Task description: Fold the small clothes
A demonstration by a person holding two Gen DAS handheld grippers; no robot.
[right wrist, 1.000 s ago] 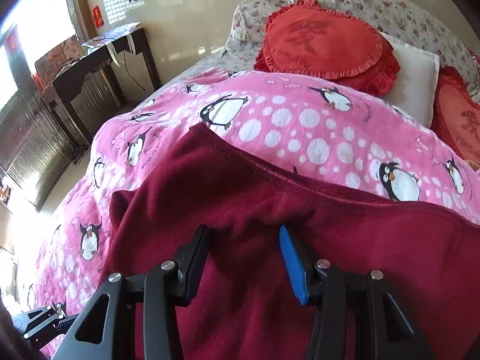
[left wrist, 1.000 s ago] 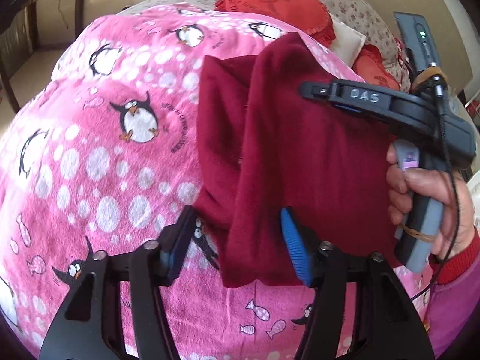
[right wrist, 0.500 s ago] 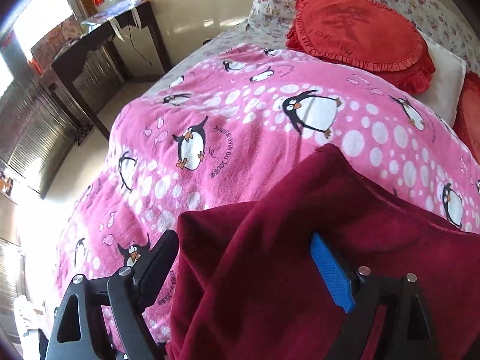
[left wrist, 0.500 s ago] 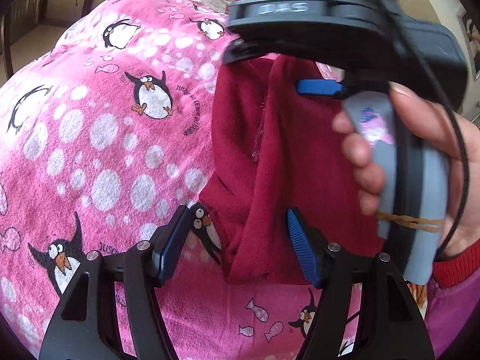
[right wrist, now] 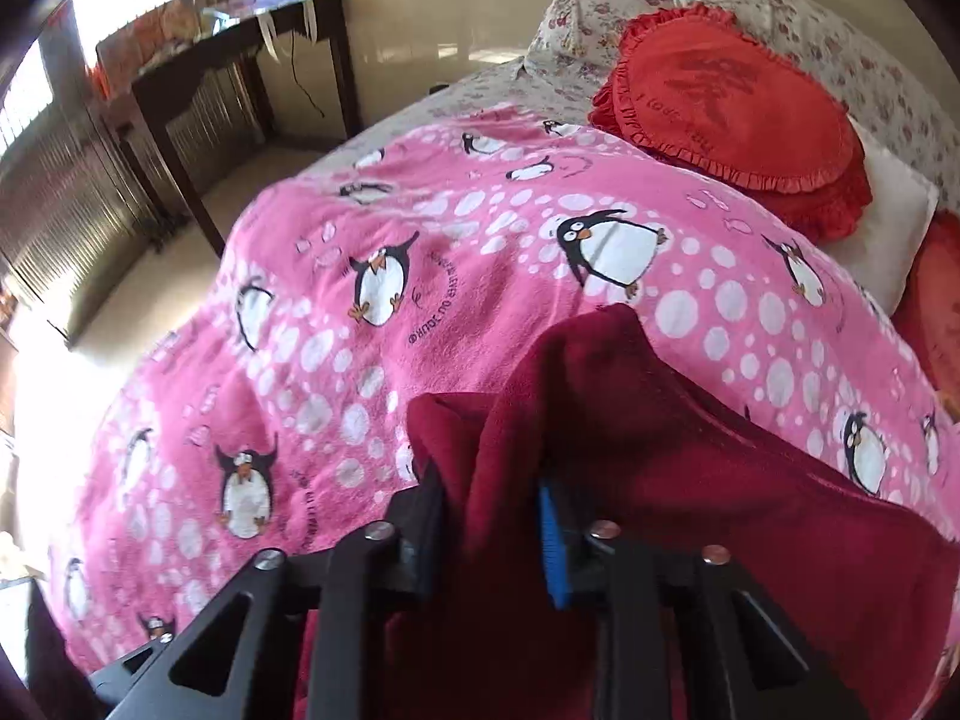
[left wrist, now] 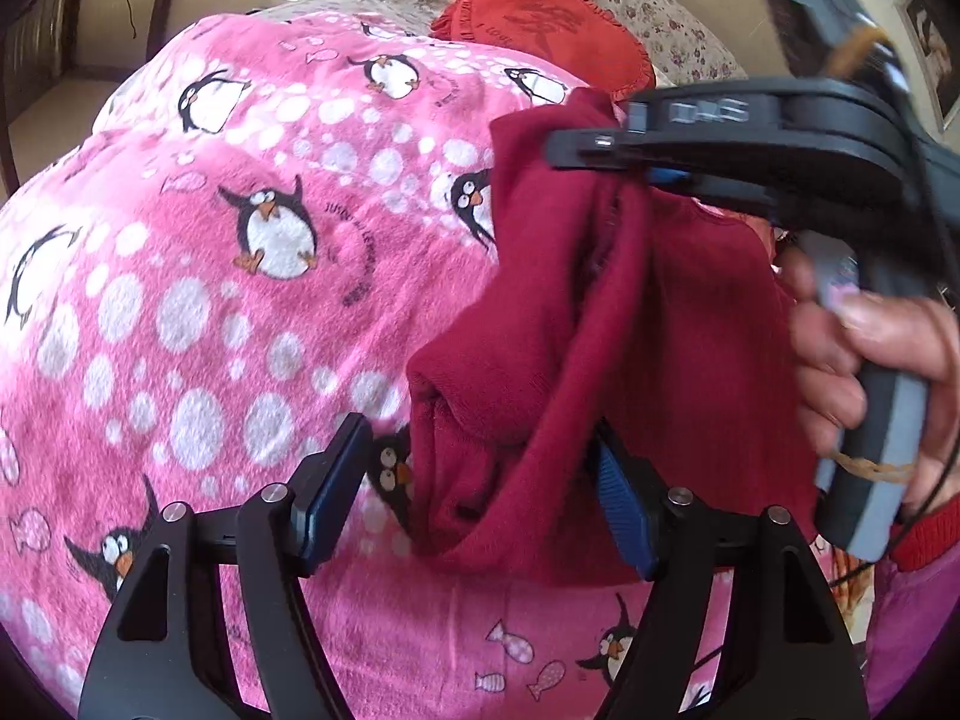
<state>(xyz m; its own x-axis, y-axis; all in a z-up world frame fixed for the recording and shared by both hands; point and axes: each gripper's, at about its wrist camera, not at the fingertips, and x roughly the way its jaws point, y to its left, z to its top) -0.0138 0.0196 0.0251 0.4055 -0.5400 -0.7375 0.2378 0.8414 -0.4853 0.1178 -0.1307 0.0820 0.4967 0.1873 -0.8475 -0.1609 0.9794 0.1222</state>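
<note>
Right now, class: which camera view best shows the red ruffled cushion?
The right wrist view: the red ruffled cushion shows whole, frill and lettering clear. The left wrist view shows it smaller, its lower edge hidden behind the pink penguin blanket.

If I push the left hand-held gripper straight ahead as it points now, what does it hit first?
Most likely the dark red garment, hanging between the open left hand-held gripper's fingers from the right hand-held gripper. The pink penguin blanket lies behind; depth is unclear.
</note>
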